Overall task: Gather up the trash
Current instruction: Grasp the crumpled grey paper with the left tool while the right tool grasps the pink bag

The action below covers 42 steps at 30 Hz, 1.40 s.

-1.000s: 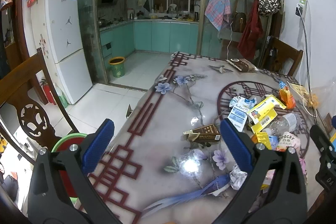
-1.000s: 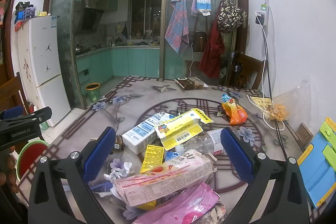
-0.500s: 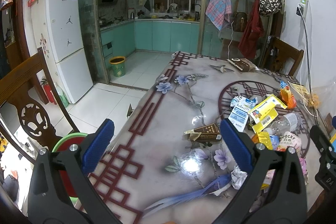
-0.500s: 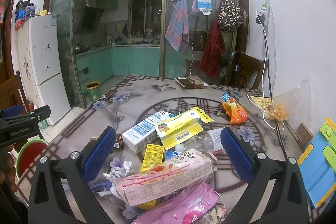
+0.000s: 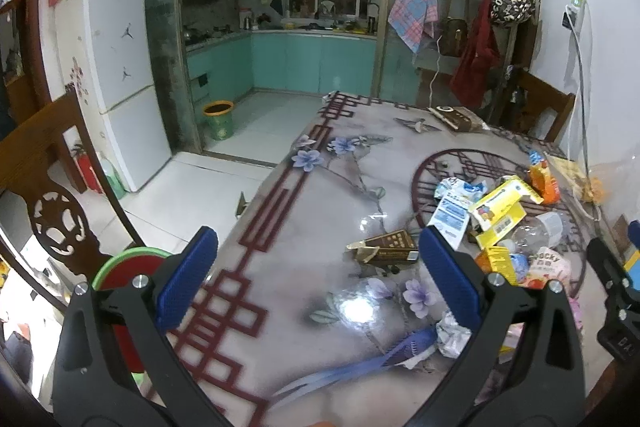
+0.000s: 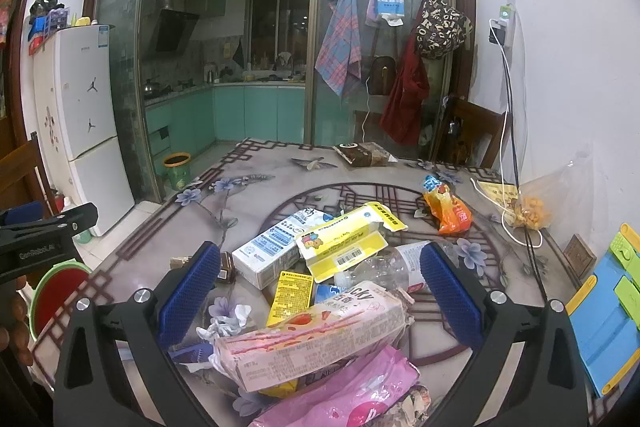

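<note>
Several trash items heaped on my tabletop (image 6: 280,183): pink Pocky box (image 6: 312,343) nearest, yellow carton (image 6: 344,243), white-blue milk carton (image 6: 272,251), clear bottle (image 6: 384,267), brown box (image 5: 390,247) apart at left. Right gripper (image 6: 320,291) jaws spread wide, empty, above the heap. Left gripper (image 5: 320,279) likewise agape, holding nothing.

White fridge (image 5: 120,75), plaid towel (image 6: 338,39) on glass door; wooden chair (image 5: 44,187), what looks like a phone charger (image 6: 502,27)
</note>
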Motion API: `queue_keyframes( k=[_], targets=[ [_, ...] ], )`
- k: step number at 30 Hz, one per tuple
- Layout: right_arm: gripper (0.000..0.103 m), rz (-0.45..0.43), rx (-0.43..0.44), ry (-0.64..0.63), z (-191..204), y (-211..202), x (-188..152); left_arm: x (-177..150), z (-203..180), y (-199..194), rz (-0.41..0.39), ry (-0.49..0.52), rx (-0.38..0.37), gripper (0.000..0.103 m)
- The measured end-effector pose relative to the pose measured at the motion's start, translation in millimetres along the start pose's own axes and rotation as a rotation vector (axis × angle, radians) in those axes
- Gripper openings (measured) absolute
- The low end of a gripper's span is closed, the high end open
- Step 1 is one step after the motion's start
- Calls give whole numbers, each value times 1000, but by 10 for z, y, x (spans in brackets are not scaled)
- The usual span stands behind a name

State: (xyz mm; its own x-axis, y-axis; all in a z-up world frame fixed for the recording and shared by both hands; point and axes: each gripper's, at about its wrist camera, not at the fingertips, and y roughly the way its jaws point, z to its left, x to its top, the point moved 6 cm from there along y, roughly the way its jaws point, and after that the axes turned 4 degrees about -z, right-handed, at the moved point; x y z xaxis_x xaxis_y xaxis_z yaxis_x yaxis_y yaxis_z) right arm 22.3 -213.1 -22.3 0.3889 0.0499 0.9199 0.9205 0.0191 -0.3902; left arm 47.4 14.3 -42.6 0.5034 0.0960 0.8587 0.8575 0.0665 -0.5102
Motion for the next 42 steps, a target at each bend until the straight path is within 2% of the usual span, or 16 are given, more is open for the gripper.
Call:
queue_keyframes(
  k=[3,8,11,13,15,18,20,23,25,28,32,34,35,36,38,42],
  targets=[
    [96,0,0,0,7,-1,6,-9,-12,8,14,-11,-19,99],
    [96,-6,-8,2,-16,-11,10,-43,-52,30,43,19,-12,99],
    [96,-9,-42,4,-130,45,-39,-59,-47,43,58,32,4,99],
    [96,-12,-61,29,-257,40,-29,-98,2,114,100,28,28,99],
    [96,6,-56,50,-334,44,-8,-153,65,182,147,-13,4,99],
    [96,101,16,66,-391,114,-71,-169,73,178,148,-3,-1,99],
    [96,206,167,118,-338,164,-187,-166,63,159,137,3,-8,99],
    [96,364,324,285,-297,252,-410,-185,61,174,144,-20,-35,99],
    [96,450,331,349,-285,351,-568,-213,33,199,153,-34,-65,99],
    [96,521,353,457,-337,439,-742,-251,-64,194,151,-50,-130,99],
    [96,580,348,546,-405,549,-841,-266,-188,177,87,13,-90,99],
    [96,593,355,588,-426,603,-894,-273,-256,192,85,44,-105,99],
    [94,592,359,606,-452,614,-904,-288,-293,201,90,56,-114,99],
    [83,586,360,617,-474,631,-911,-309,-345,215,96,72,-125,99],
    [68,585,371,625,-521,664,-892,-336,-417,244,105,89,-148,99],
    [27,533,398,677,-637,574,-781,-395,-570,294,135,106,-207,99]
  ],
)
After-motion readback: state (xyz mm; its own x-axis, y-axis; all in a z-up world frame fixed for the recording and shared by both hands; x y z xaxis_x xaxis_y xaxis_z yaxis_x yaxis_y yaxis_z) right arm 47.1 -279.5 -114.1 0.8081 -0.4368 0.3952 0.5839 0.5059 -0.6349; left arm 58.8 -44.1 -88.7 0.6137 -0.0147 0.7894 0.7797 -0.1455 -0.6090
